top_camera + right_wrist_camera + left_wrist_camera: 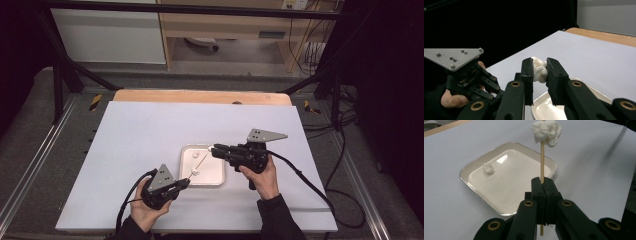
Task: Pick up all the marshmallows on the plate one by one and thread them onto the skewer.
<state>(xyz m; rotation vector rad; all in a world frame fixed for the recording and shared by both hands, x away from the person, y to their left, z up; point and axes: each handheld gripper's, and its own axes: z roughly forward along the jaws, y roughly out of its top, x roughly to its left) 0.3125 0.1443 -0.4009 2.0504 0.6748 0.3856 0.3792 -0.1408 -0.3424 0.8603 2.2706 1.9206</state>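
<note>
- L gripper (543,185): black jaws, matte, blocky pads w/ brass-coloured pivots; closed tight on a skewer (542,162), pads meeting around it.
- Skewer: thin, round, pale wood; stands straight up out of the jaws in the left gripper view, a short end poking out below them. In high view it slants over the tray.
- Puff (547,130) on skewer: white, lumpy, soft-looking, irregular blob, stick running through it, well up from the jaws.
- R gripper (539,71): same black build, grey 3-cornered plate on top; jaws part-closed, pads pressing a 2nd white puff (539,69) from both sides. Crinkled, marshmallow-like surface.
- High view: R gripper (216,148) lies level above the tray's far right corner, at the skewer's far end; L gripper (184,184) near tray's near left corner.
- Tray (471,166): square, rounded corners, shiny metal rim, glossy cream inside. One small white lump (488,168) lies loose in it near a corner.
- Table (135,135): flat white sheet, smooth; bare wood strip at far edge.
</note>
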